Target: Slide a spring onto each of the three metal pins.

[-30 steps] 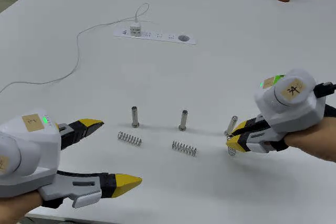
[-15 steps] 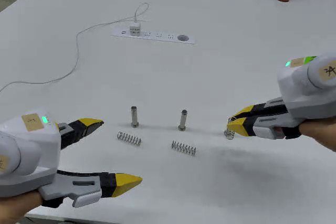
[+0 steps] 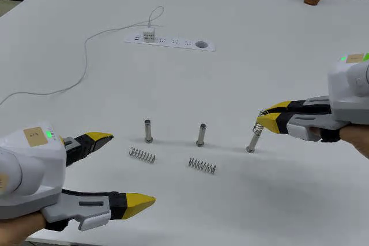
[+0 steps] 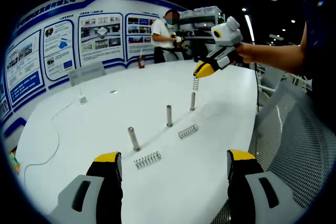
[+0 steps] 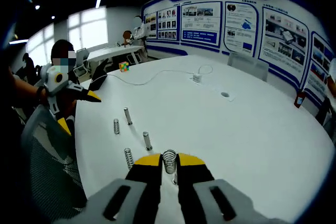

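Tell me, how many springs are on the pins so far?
None fully on yet. The right tool holds one spring at the top of the leaning pin. Two loose springs lie on the table beside two bare pins. The left tool is open and empty.

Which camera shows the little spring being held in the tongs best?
The right gripper view: the spring sits large, pinched between the right tongs. The head view shows it small, above a pin; the left gripper view, tiny and far.
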